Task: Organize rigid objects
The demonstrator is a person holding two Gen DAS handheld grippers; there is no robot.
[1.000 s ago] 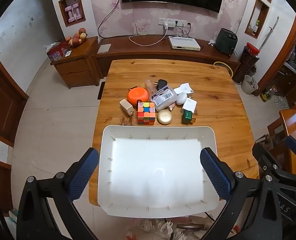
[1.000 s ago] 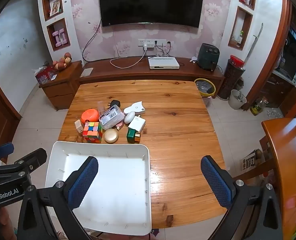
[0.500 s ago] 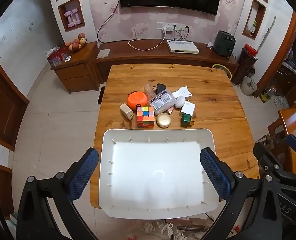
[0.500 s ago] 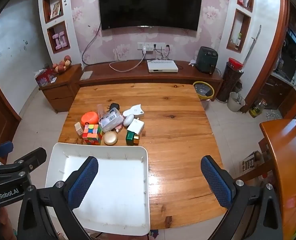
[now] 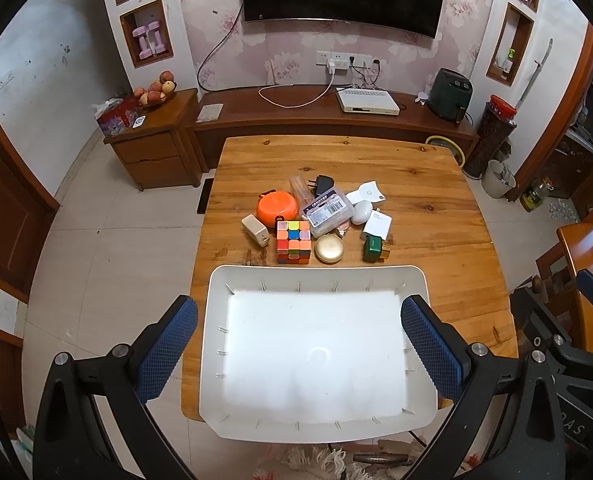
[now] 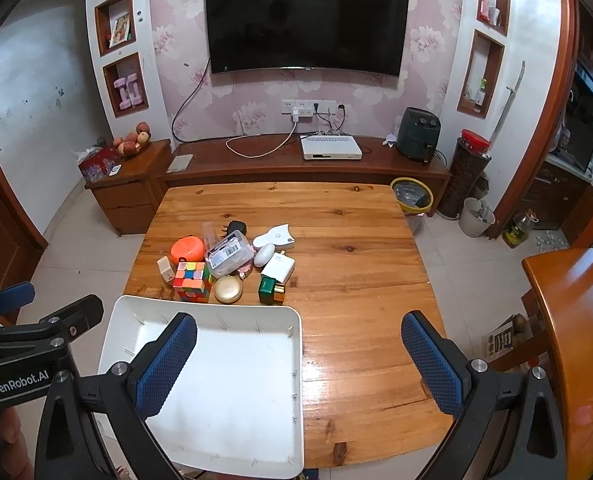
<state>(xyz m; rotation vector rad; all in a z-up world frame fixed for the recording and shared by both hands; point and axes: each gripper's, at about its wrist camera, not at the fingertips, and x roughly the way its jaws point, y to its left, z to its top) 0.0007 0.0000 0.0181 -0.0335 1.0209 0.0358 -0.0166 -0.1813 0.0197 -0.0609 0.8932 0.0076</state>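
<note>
A pile of small rigid objects lies mid-table: a colour cube [image 5: 293,241] [image 6: 192,281], an orange round case [image 5: 276,206], a gold round tin [image 5: 329,249], a green box [image 5: 373,248], a clear labelled box [image 5: 328,211], a white egg-shaped item [image 5: 362,212] and a beige charger [image 5: 255,231]. An empty white tray [image 5: 316,276] [image 6: 256,314] sits at the table's near edge, just in front of the pile. My left gripper [image 5: 298,354] is open above the tray. My right gripper [image 6: 298,364] is open over the tray's right rim and the table.
The wooden table [image 6: 356,240] is bare to the right of the pile. A TV cabinet [image 5: 328,120] stands behind it, a side cabinet with fruit [image 5: 152,136] at the left, a second wooden table [image 6: 576,320] at the right, and a yellow bin [image 6: 411,196] by the far corner.
Both grippers have pulled back and tilted up, so the table and objects sit lower and farther in both views. Nothing on the table has moved.
</note>
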